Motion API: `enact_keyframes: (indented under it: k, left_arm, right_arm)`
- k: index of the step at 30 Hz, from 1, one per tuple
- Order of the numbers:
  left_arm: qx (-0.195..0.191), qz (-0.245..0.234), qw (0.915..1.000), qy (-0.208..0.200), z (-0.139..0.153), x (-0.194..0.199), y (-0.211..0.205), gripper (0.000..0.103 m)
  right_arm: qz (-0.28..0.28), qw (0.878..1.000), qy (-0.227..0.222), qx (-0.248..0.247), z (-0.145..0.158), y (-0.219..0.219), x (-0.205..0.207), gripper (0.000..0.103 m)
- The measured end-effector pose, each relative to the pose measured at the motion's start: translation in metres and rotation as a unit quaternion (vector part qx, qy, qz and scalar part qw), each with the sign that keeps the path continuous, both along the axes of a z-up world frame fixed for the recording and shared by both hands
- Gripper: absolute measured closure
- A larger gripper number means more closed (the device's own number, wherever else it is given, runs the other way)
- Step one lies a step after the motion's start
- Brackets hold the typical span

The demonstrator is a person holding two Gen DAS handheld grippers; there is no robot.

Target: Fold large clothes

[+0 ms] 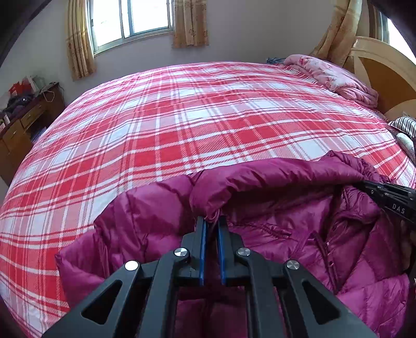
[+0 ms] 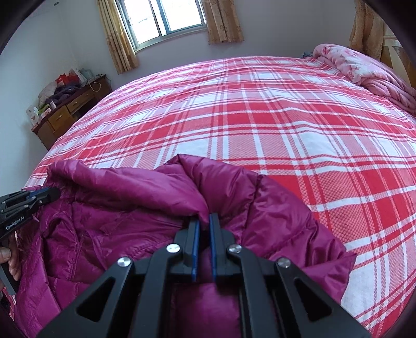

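Left tool (image 1: 211, 221) and right tool (image 2: 202, 217) are each pinching the puffy magenta down jacket (image 1: 299, 221) on the plaid bed (image 1: 182, 117); light, slippery fabric likely favouring seam grips.

Red-white plaid sheet (image 1: 182, 124) covering bed; pink floral quilt (image 1: 335, 75) lying bunched nr headboard (image 1: 384, 78); wooden dresser (image 2: 67, 109) standing w/ clutter below window (image 2: 166, 18).

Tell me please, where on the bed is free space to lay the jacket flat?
The plaid bedspread is bare between the magenta jacket and the far wall with the window. It is crowded by the headboard, where the pink quilt lies. Both the left gripper and right gripper pinch the jacket.
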State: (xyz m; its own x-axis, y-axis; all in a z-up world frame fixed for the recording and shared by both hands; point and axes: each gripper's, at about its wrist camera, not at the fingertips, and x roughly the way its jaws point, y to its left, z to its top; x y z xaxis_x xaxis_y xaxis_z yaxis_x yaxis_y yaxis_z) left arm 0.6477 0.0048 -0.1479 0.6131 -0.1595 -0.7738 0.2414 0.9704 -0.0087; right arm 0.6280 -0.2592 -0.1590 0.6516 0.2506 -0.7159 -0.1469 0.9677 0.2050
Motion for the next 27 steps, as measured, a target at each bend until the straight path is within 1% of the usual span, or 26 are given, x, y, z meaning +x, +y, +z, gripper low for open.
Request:
enact_keyframes:
  k: [2, 4, 7, 9, 10, 11, 12, 13, 14, 15, 16, 17, 18, 20, 22, 24, 26, 27]
  left_arm:
    - [-0.016, 0.002, 0.9999, 0.007, -0.005, 0.001, 0.006, 0.095]
    - [-0.012, -0.006, 0.9998, 0.011, -0.009, 0.001, 0.004, 0.095]
    - [-0.007, -0.013, 0.9997, 0.017, -0.012, 0.002, 0.002, 0.095]
    - [-0.012, -0.014, 0.9997, 0.016, -0.013, 0.002, 0.003, 0.095]
    - [-0.013, -0.015, 0.9997, 0.016, -0.014, 0.002, 0.003, 0.095]
    - [-0.015, -0.016, 0.9996, 0.016, -0.014, 0.002, 0.004, 0.095]
    - [-0.016, -0.016, 0.9996, 0.016, -0.014, 0.002, 0.004, 0.095]
    - [-0.015, -0.016, 0.9996, 0.016, -0.014, 0.002, 0.004, 0.095]
    - [-0.013, -0.017, 0.9996, 0.016, -0.014, 0.002, 0.004, 0.095]
    - [-0.009, -0.019, 0.9997, 0.016, -0.014, 0.001, 0.003, 0.095]
    - [-0.005, -0.021, 0.9997, 0.015, -0.014, 0.001, 0.001, 0.095]
    - [0.000, -0.025, 0.9996, 0.015, -0.013, 0.000, 0.000, 0.095]
    - [0.006, -0.028, 0.9995, 0.014, -0.013, -0.001, -0.001, 0.095]
    - [0.010, -0.032, 0.9994, 0.010, -0.011, -0.002, -0.003, 0.095]
    - [0.005, -0.037, 0.9993, 0.004, -0.003, -0.008, -0.003, 0.095]
    - [-0.014, -0.048, 0.9986, -0.019, 0.017, -0.019, -0.002, 0.095]
    - [-0.040, -0.068, 0.9953, -0.057, 0.043, -0.033, -0.004, 0.094]
    - [-0.047, -0.072, 0.9935, -0.075, 0.055, -0.037, -0.006, 0.094]
  right_arm:
    - [0.000, 1.000, 0.001, -0.001, 0.001, 0.000, 0.000, 0.095]
    - [0.001, 1.000, 0.005, 0.003, 0.003, -0.001, -0.002, 0.094]
    - [-0.006, 1.000, 0.007, 0.007, 0.013, -0.005, -0.013, 0.086]
    - [-0.020, 1.000, -0.003, 0.005, 0.025, -0.009, -0.026, 0.084]
    - [-0.027, 0.999, -0.018, 0.007, 0.034, -0.011, -0.034, 0.078]
    - [-0.039, 0.999, -0.034, 0.009, 0.042, -0.012, -0.040, 0.062]
    - [-0.053, 0.997, -0.053, 0.014, 0.051, -0.013, -0.045, 0.051]
    - [-0.063, 0.995, -0.068, 0.024, 0.058, -0.012, -0.046, 0.035]
    - [-0.061, 0.995, -0.076, 0.037, 0.064, -0.008, -0.041, 0.035]
    - [-0.049, 0.995, -0.072, 0.040, 0.068, -0.001, -0.031, 0.035]
    - [-0.042, 0.996, -0.067, 0.036, 0.071, 0.009, -0.019, 0.039]
    - [-0.038, 0.997, -0.062, 0.032, 0.071, 0.018, -0.010, 0.045]
    - [-0.029, 0.998, -0.053, 0.027, 0.069, 0.029, 0.002, 0.047]
    - [-0.005, 1.000, -0.020, 0.012, 0.057, 0.048, 0.021, 0.049]
    - [0.008, 1.000, 0.002, -0.010, 0.040, 0.059, 0.027, 0.051]
    - [0.014, 1.000, 0.015, -0.021, 0.025, 0.061, 0.022, 0.051]
    - [0.024, 0.999, 0.010, -0.032, 0.015, 0.060, 0.013, 0.053]
    - [0.027, 0.999, 0.008, -0.034, 0.012, 0.059, 0.010, 0.053]
